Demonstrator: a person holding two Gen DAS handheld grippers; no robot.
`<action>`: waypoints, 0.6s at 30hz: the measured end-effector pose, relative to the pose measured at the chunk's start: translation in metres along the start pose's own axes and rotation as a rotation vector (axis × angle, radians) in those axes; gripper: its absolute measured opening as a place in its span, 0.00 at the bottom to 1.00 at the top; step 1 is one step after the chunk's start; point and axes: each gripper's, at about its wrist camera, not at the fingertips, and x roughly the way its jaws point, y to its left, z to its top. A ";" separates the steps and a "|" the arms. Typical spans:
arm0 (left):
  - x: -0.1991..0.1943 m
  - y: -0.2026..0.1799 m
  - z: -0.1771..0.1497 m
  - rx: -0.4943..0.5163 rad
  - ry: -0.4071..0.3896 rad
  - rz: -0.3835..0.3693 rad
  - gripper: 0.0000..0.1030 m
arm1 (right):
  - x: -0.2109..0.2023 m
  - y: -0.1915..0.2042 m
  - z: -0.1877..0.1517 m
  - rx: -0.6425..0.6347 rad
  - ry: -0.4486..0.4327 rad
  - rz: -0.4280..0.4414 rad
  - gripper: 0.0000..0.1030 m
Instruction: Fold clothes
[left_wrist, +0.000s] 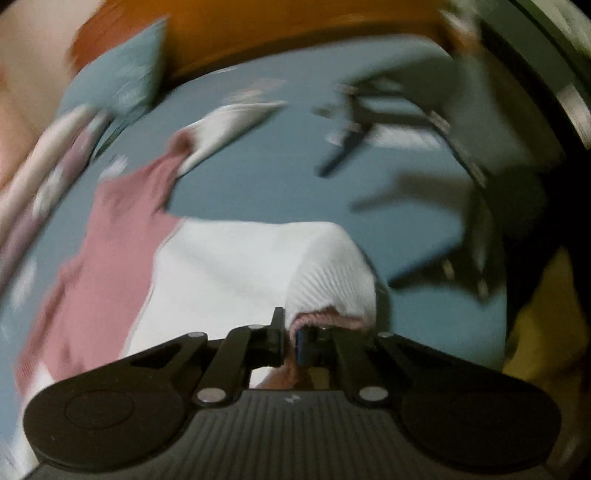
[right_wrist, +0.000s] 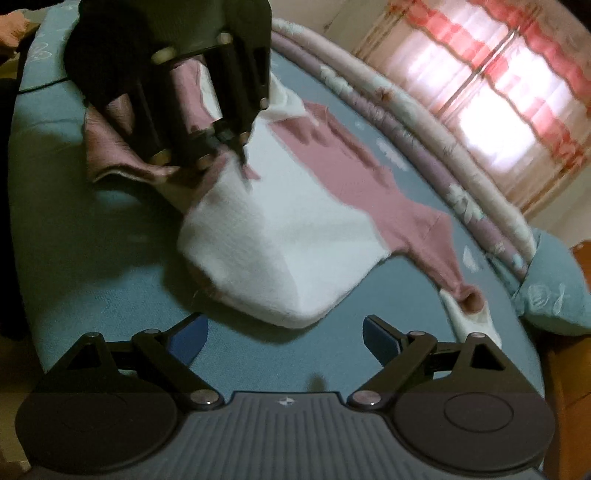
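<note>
Teal bedding (right_wrist: 92, 229) is spread under a pink-and-white sweater (right_wrist: 280, 236) lying at the frame's centre. Its hem is clamped between the closed jaws of the left gripper (left_wrist: 290, 341), seen upper left in the right wrist view. The right gripper (right_wrist: 284, 338) is held with jaws apart, empty, at lower centre just before the sweater.

Left wrist view: right gripper (left_wrist: 369, 122) at one o'clock, motion-blurred, jaw state unreadable. Pillow (left_wrist: 122, 81) at eleven o'clock, smeared. Right wrist view: sweater (right_wrist: 288, 229) hem partly hidden behind left gripper (right_wrist: 236, 147).
</note>
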 end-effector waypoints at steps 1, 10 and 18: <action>-0.002 0.006 -0.002 -0.038 -0.008 -0.001 0.03 | 0.000 0.003 0.001 -0.014 -0.024 -0.022 0.91; -0.027 0.020 -0.001 -0.122 -0.093 -0.060 0.03 | 0.017 0.047 0.023 -0.166 -0.227 -0.176 0.90; -0.042 0.023 -0.010 -0.152 -0.084 -0.005 0.39 | 0.016 0.034 0.032 -0.086 -0.185 -0.097 0.26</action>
